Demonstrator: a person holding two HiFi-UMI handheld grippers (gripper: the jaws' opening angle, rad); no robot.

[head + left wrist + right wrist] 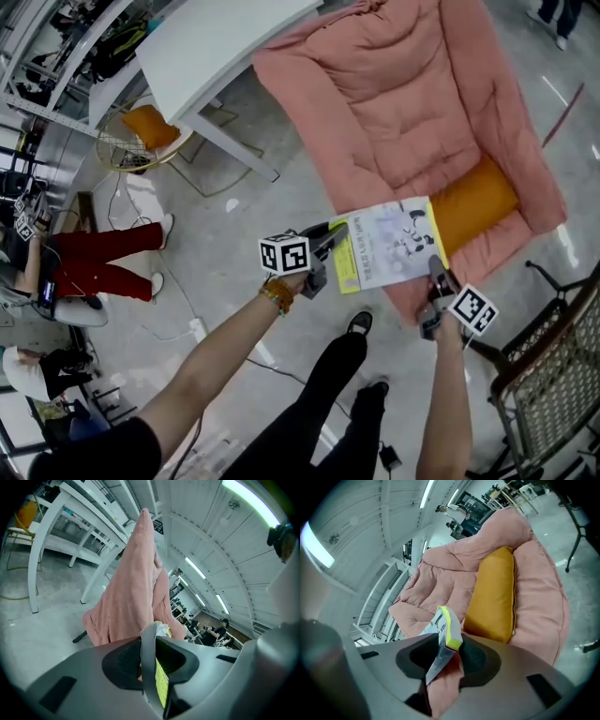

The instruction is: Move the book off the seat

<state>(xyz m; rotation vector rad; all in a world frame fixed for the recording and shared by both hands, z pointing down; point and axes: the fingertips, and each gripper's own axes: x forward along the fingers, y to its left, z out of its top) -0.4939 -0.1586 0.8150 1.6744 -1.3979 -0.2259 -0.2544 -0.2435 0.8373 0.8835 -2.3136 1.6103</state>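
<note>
A thin book (389, 242) with a white cover and a yellow-green spine lies at the front edge of the pink padded chair (403, 94), beside an orange cushion (473, 202). My left gripper (333, 239) is shut on the book's left edge. My right gripper (437, 272) is shut on its near right corner. In the left gripper view the book's edge (159, 667) stands upright between the pads of that gripper (152, 660), with the pink chair (133, 588) behind. In the right gripper view the book's corner (443, 634) sits tilted inside that gripper (449, 656), in front of the cushion (492, 597).
A white table (225, 37) stands at the back left, with a wire chair holding an orange pad (141, 131) beside it. A metal mesh chair (553, 375) is close on the right. A seated person in red trousers (94, 253) is at the left. My own legs (328, 375) are below the book.
</note>
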